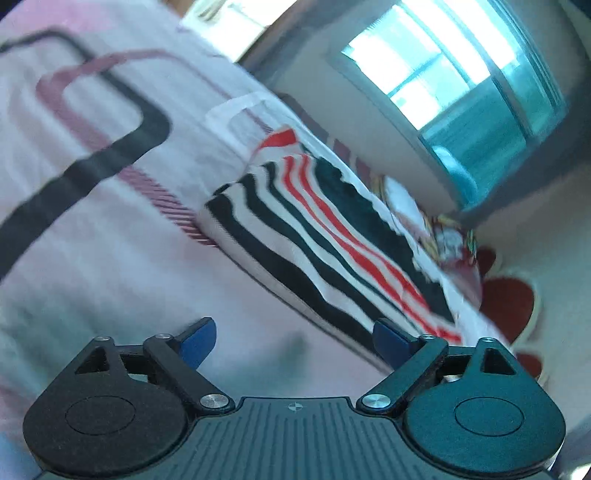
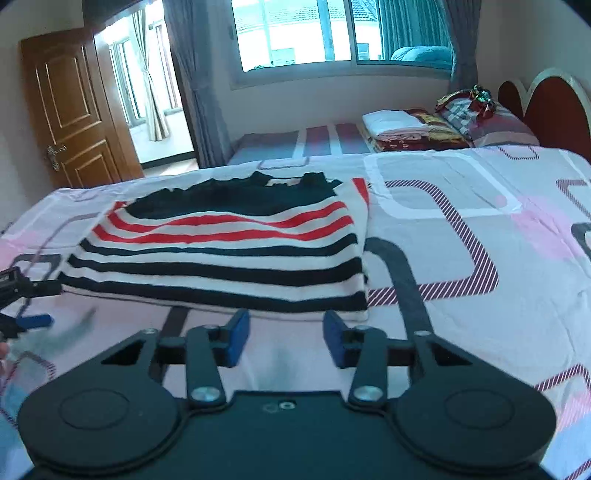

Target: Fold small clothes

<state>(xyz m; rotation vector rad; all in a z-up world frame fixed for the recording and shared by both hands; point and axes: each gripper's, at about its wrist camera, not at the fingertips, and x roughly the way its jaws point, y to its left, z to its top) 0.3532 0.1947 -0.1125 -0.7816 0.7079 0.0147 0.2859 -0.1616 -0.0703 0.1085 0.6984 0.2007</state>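
A striped top (image 2: 221, 251) lies flat on a bed (image 2: 480, 295), folded into a neat rectangle with its dark neckline at the far end and its black-banded hem at the near edge, close to where the person stands. It sits on the patterned pink and grey bedspread, left of the middle of the bed, laid out square so that each side can be reached by one hand.

The right gripper (image 2: 286, 341) hovers just short of the hem, near its right corner, with its blue pads partly apart and nothing between them. It holds nothing. The left gripper (image 1: 293, 341) comes in at the garment's left side, tilted so that the bed runs diagonally through its view; its jaws stand wide and empty, with bare bedspread between them and the striped cloth just beyond the right finger. In the right wrist view the same tool shows at the far left edge, beside the near left corner of the top.

With both tools empty and poised at the near edge, the pair appear placed to take the hem at its two corners for another fold, though that is a reading of their positions.

A stack of folded bedding (image 2: 406, 129) lies at the far end of the bed under the window (image 2: 295, 33), well apart from the work.
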